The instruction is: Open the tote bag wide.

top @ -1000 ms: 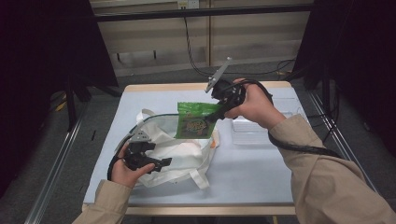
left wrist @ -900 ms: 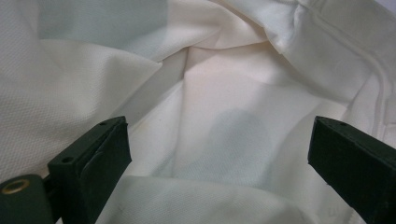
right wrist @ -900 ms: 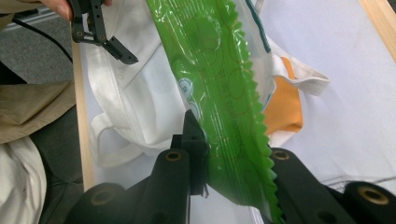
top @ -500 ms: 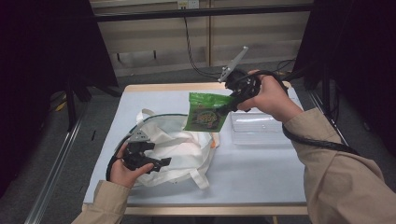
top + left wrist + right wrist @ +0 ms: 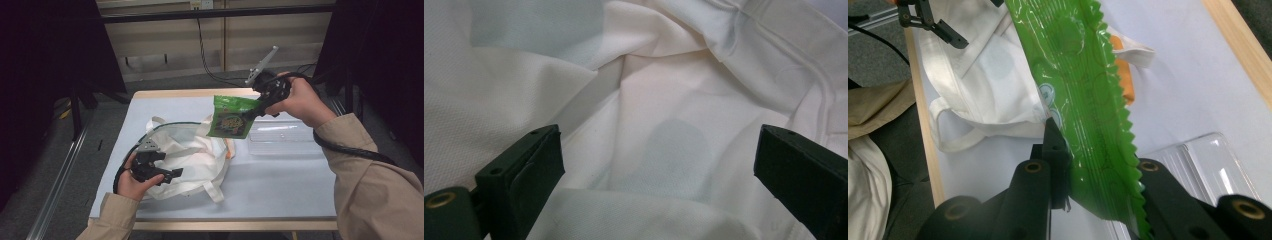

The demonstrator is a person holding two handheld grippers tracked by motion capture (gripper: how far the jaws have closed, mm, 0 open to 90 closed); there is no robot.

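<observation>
In the high view, the right gripper (image 5: pixel 251 113) held the green snack packet (image 5: pixel 230 118) by its right edge, right of centre, above the white tote bag (image 5: pixel 192 152). In the left gripper view, the left gripper (image 5: pixel 659 185) stood with jaws wide open against the bag's fabric. In the right gripper view, the jaws were clamped on the packet's serrated seal, probably the best hold, since the packet looked light, crinkly and slippery.

Right gripper (image 5: pixel 252 111) with green packet (image 5: pixel 230 117) now lifted higher and shifted right, farther from bag (image 5: pixel 187 160). Packet was hanging right over bag mouth, now off its right edge, in front of clear tray (image 5: pixel 285 137). Right forearm swung out right too.
</observation>
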